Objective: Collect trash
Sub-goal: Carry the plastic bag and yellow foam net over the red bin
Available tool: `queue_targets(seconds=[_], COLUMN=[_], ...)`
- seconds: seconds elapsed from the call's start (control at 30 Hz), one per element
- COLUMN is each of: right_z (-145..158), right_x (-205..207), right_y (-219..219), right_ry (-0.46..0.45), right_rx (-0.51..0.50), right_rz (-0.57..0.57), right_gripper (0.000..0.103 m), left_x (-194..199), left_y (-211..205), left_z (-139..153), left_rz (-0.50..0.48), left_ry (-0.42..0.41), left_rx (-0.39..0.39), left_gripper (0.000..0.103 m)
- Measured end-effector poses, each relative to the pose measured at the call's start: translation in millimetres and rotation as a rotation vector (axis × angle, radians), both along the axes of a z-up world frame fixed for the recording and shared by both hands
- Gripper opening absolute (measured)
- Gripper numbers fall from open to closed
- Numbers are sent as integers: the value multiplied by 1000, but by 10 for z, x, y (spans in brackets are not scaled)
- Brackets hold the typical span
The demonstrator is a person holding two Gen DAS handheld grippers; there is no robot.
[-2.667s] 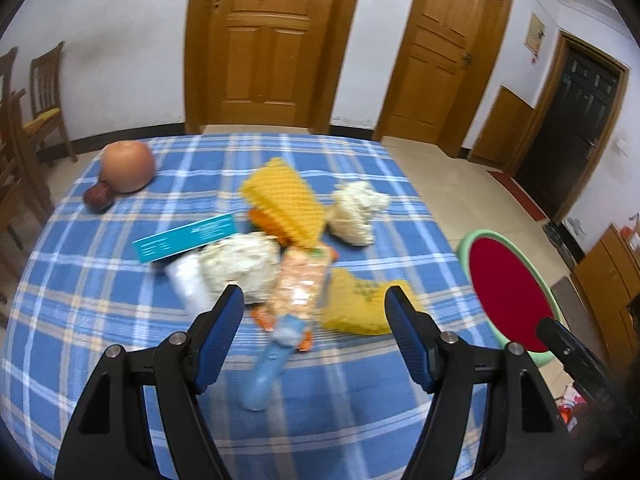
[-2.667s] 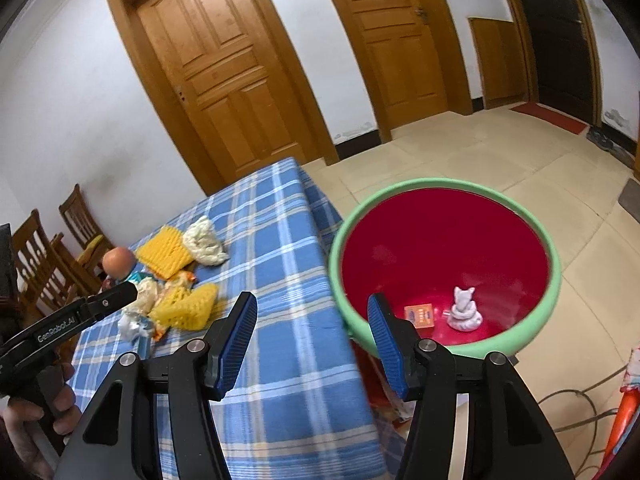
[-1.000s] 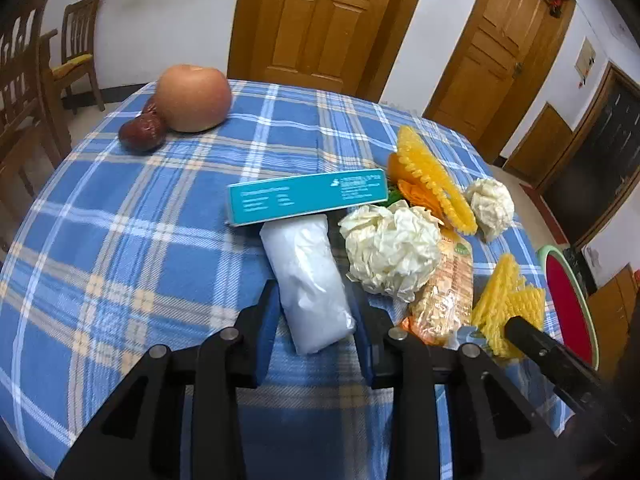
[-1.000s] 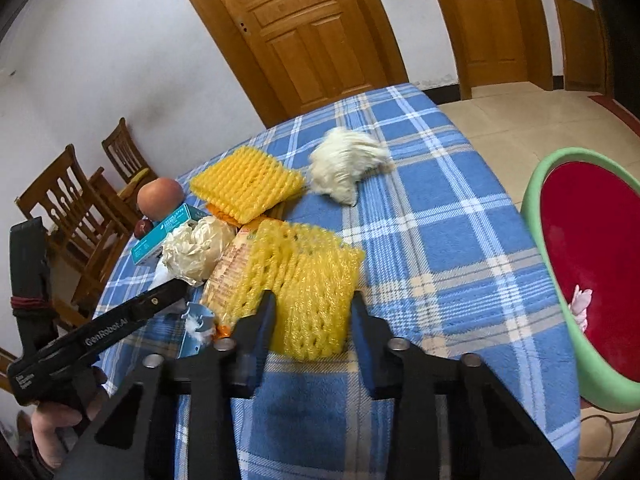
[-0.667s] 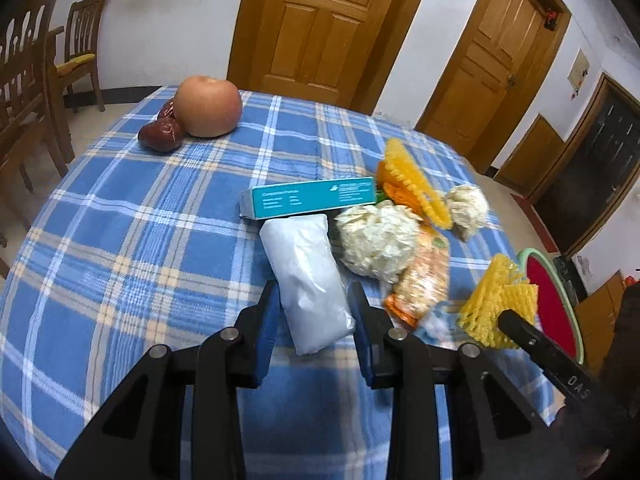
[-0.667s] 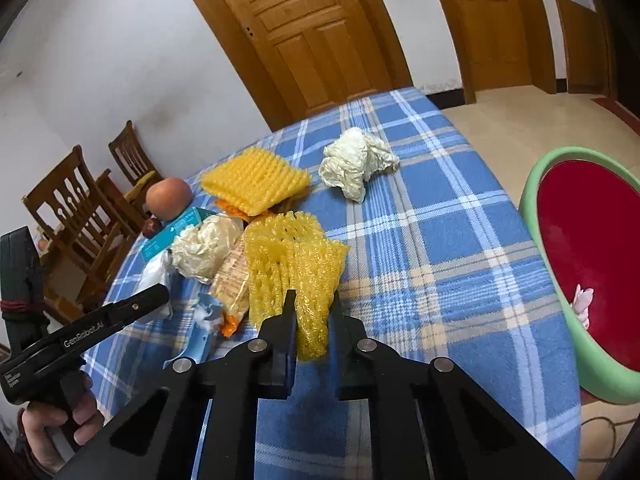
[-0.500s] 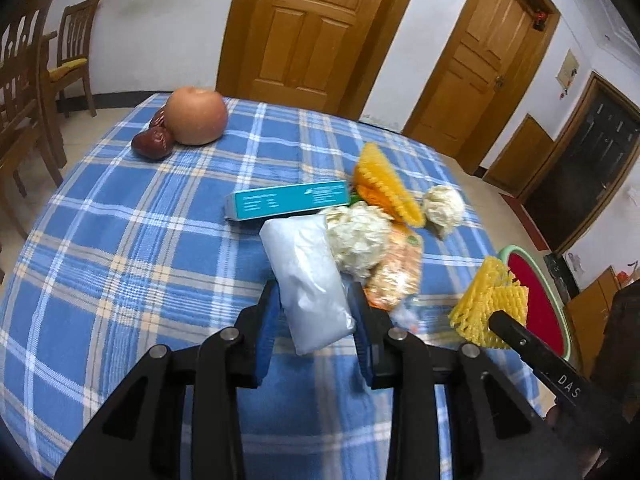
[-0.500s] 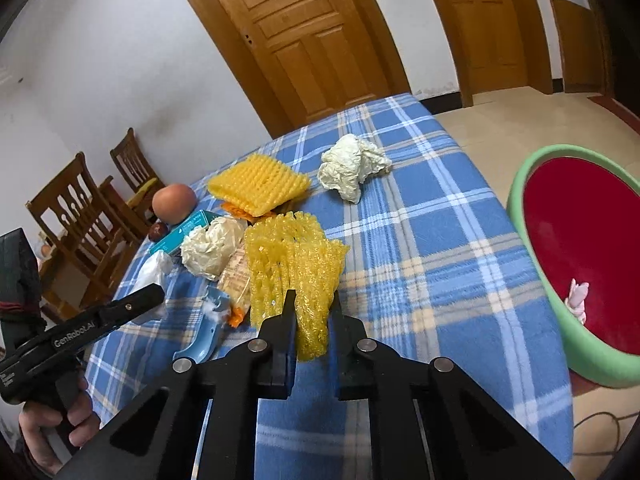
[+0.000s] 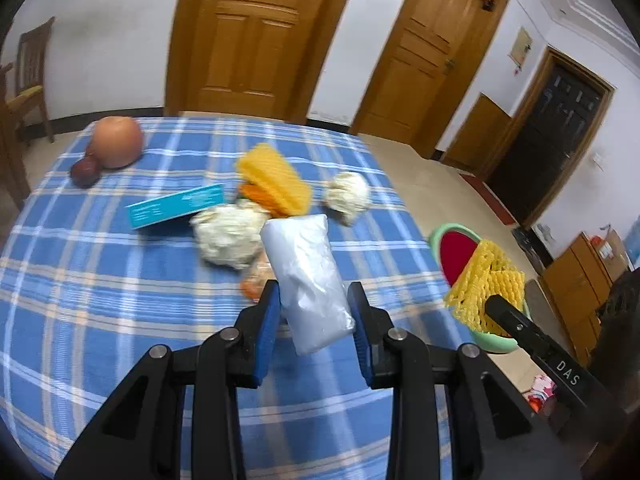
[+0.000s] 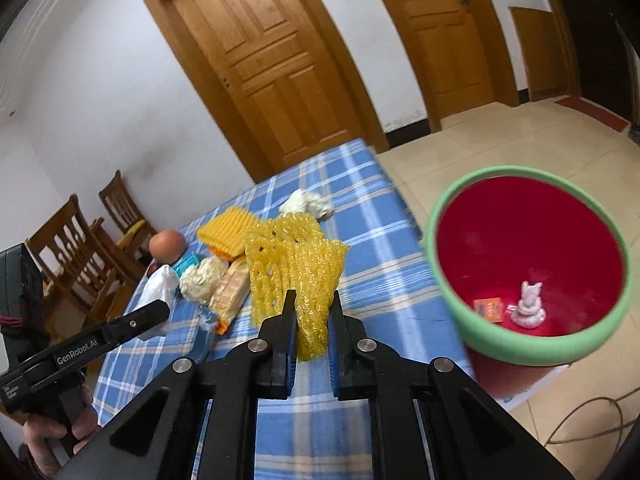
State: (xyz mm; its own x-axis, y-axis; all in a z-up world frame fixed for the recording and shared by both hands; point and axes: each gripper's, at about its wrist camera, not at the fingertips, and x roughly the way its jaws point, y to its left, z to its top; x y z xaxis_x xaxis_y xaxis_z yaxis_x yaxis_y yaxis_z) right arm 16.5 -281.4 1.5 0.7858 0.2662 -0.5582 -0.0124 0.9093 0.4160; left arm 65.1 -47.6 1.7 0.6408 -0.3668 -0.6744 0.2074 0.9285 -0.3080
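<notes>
With both loads lifted clear of the bench (image 9: 100,280): left gripper (image 9: 314,312) jaws clamped on white plastic bag (image 9: 306,276), bag sticking forward and up out of the jaws. Right gripper (image 10: 311,320) jaws pinched narrow on yellow foam net (image 10: 294,270), net fanning out ahead of the jaws. Green-rimmed red bin (image 10: 516,344) ahead and right of right jaws, crumpled white scrap (image 10: 528,306) and small orange packet (image 10: 488,308) inside. Beyond left jaws on bench: crumpled tissue (image 9: 228,236), teal box (image 9: 176,206), yellow foam pad (image 9: 276,184).

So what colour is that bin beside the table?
The bin is red inside with a green rim, seen best from the right wrist view.
</notes>
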Motion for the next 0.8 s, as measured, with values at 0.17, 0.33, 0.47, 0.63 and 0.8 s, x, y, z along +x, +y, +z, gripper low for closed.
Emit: queue_targets(seconds=[0.17,0.33,0.47,0.63,0.8], right_z=[36,20,-16,-114,-200], right_x=[-123,-212,-274,-329,-343], right_y=[-276,-587,-841,-1118,-1344], right_ry=[-11,-8,-3,16,37], right_rx=[3,0,-17,-22,-28], right_rz=[-74,-152,-223,-296,-348], right_gripper=[12,12,12,13,15], left_x=[19,83,134,220,295], left_y=[-316,-652,-929,-1323,-1691], left_z=[50,87,68,5,-99], left_rz=[-72,-141,-196,-274,-337], left_ry=[7,9,13,27,45], left_rx=[-5,8,24,36,47], left_gripper=[34,34,34,34,34])
